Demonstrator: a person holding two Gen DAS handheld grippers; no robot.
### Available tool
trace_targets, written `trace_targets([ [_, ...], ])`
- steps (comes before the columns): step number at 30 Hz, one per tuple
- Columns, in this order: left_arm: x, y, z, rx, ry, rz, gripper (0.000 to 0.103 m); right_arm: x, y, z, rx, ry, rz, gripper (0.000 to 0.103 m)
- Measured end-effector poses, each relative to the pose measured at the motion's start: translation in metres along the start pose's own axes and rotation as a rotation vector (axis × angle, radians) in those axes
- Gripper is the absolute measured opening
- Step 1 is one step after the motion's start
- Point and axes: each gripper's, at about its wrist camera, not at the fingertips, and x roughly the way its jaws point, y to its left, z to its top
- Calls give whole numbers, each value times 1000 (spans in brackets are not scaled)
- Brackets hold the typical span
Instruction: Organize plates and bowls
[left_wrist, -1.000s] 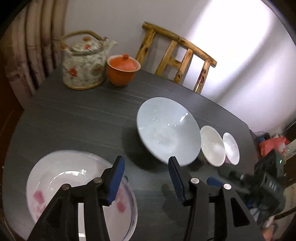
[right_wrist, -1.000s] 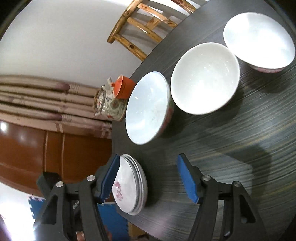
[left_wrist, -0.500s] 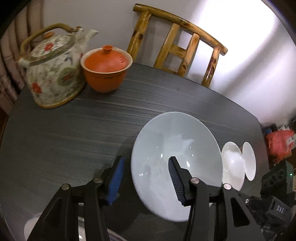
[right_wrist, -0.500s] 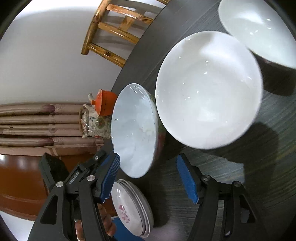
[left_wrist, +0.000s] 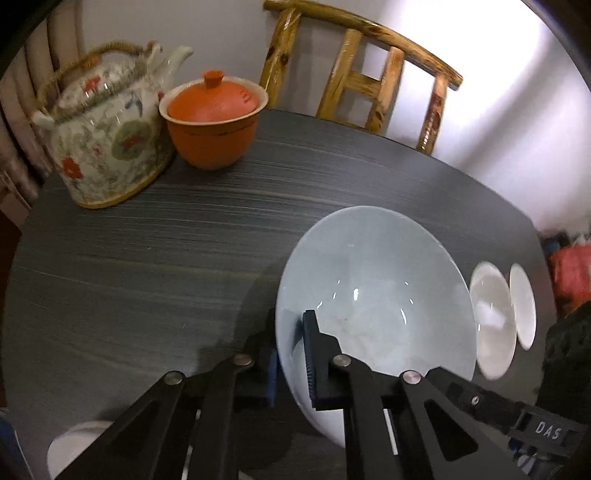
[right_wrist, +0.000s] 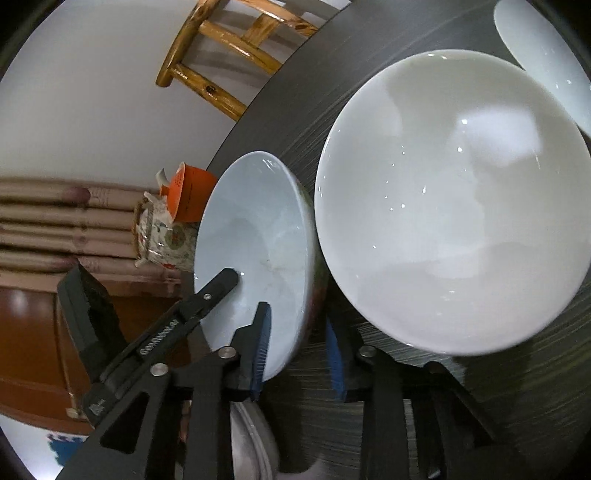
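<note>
1. The left wrist view alone showed the teapot (left_wrist: 107, 133) and lidded orange cup (left_wrist: 213, 118) whole, touching at the table's (left_wrist: 147, 258) far corner before a wooden chair (left_wrist: 369, 77); the right view caught only slivers of them.
2. The right view alone filled with the white bowl (right_wrist: 450, 221), just beside the blue bowl (right_wrist: 255, 243), and showed plates (right_wrist: 251, 443) stacked at the near edge.
3. All bowls looked empty; a third bowl (right_wrist: 546, 59) sat beyond the white one.
4. The left gripper (left_wrist: 291, 354) was clamped on the blue bowl's (left_wrist: 373, 306) near rim, one finger inside, one outside.
5. The right gripper (right_wrist: 297, 354) likewise straddled that rim, fingers drawn close; whether they pressed the wall I could not tell.
</note>
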Motion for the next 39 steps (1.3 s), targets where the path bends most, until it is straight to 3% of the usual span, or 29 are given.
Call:
trace_targets([
  [10,-51,-21,-85,-30,-42,-31,12,-38,1,-42,-153,12,-31,26],
  [17,-76,-46,-151,-57,-48,-68,13,-87,-27,-90,-213,34,-39,26],
  [21,-87,-63,-180,-35,-66,-52,14,-108,-43,-111,-227,43,-40,26],
  [25,-85,-77,-194,-27,-64,-43,15,-125,-56,-129,-247,38,-45,26],
  [39,-68,-97,-214,-15,-63,-53,18,-138,-89,-134,-231,1,-56,25],
])
